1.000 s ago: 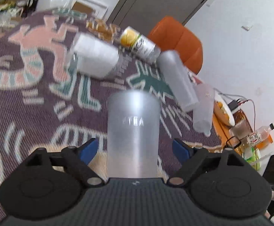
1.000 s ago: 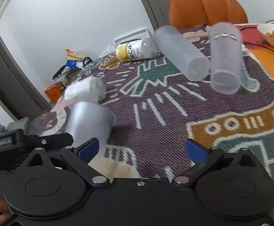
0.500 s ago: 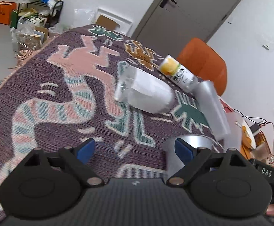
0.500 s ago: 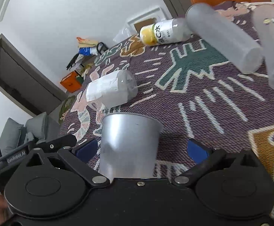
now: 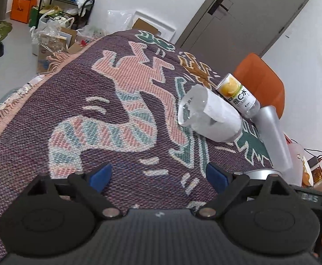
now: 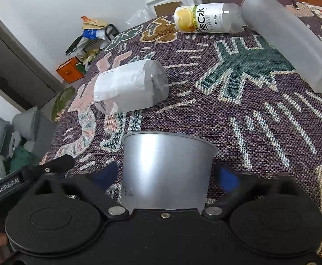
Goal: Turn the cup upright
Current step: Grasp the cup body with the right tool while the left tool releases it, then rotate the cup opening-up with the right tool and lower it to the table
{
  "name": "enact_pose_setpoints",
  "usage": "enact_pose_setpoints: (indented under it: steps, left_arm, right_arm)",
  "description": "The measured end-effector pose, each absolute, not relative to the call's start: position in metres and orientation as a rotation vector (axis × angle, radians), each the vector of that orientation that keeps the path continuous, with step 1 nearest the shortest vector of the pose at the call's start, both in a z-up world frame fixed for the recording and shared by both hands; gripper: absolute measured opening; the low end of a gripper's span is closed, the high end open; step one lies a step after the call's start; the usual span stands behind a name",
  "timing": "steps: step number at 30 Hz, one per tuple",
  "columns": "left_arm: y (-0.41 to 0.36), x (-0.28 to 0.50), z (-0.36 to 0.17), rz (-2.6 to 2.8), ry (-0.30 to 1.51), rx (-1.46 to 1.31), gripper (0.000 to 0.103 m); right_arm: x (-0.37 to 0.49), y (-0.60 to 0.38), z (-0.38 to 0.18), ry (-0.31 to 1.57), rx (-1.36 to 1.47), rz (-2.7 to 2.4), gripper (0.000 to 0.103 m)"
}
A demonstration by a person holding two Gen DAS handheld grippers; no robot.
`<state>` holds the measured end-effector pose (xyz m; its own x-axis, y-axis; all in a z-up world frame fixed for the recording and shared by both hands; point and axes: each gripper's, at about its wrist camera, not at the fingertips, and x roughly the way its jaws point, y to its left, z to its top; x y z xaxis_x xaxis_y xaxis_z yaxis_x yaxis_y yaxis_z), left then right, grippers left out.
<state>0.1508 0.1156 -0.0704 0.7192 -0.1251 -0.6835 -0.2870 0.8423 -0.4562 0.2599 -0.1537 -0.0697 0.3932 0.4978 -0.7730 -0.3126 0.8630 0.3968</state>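
A frosted grey plastic cup (image 6: 165, 170) marked TEA stands with its rim up on the patterned cloth, between the blue pads of my right gripper (image 6: 168, 176). The jaws stand wide, a little apart from the cup's sides. In the left wrist view only the cup's rim (image 5: 260, 173) shows, behind the right finger (image 5: 216, 176). My left gripper (image 5: 158, 174) is open and empty over the cloth, left of the cup.
A paper-wrapped clear cup (image 6: 130, 88) (image 5: 209, 117) lies on its side beyond. A vitamin C bottle (image 6: 207, 17) (image 5: 238, 95) and a long frosted tumbler (image 6: 289, 46) (image 5: 273, 137) lie further back. An orange chair (image 5: 260, 84) stands past the table. Floor clutter lies at the left.
The left gripper let go of the cup and swung left, away from it. The right gripper came up around the cup, which now stands between its pads.
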Motion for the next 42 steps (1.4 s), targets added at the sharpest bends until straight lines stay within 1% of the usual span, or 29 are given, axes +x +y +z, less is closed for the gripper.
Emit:
enact_pose_setpoints:
  steps: [11,20,27,34,42]
  left_arm:
    - [0.098,0.136,-0.051,0.079,0.736,-0.546,0.091]
    - [0.073,0.116,-0.026,0.045,0.684,-0.497,0.091]
    - [0.065,0.101,-0.020,0.041,0.663,-0.482,0.091]
    - [0.065,0.093,-0.019,0.054,0.652,-0.481,0.091]
    - [0.069,0.082,-0.033,0.075,0.675,-0.490,0.091]
  right_arm:
    - [0.233,-0.181,-0.039,0.905,0.219,0.530,0.073]
    - [0.192,-0.200,-0.002,0.695,0.173,0.548,0.072]
    - [0.165,-0.200,0.010,0.542,0.077,0.498,0.072]
    - [0.159,-0.201,0.002,0.506,0.059,0.465,0.072]
    - [0.144,-0.183,-0.017,0.508,-0.002,0.512,0.073]
